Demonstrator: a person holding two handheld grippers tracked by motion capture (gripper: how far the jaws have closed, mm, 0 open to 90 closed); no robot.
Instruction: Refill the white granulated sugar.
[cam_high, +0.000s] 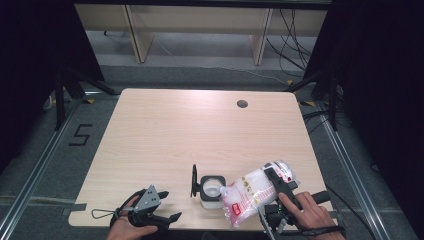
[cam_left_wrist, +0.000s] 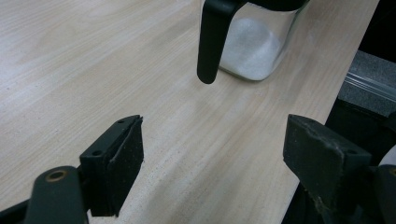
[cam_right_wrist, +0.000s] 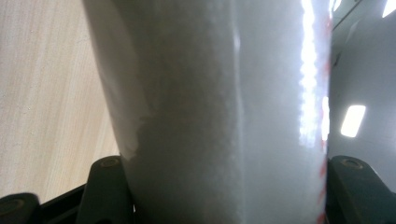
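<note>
While the right claw (cam_high: 274, 184) squeezes the see-through plastic bag of white powder (cam_high: 255, 191), it tips the bag's mouth over the square clear jar with a black rim (cam_high: 211, 190) on the pale wooden bench (cam_high: 200, 130), likely to fill it. From the left claw's (cam_left_wrist: 212, 154) camera, that claw waits wide and empty near the jar's hanging black lid (cam_left_wrist: 211, 42). From the right claw's camera, the bag sits squeezed between both jaws.

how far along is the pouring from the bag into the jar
Done: the clear square jar stands with its black lid swung open and already holds white granules at the bottom. In hand: the right gripper clamps the clear plastic bag of white granules with red print, tilted with its lower end over the jar mouth. Left: emptying more, then closing the lid; the left gripper waits open and empty.
</note>
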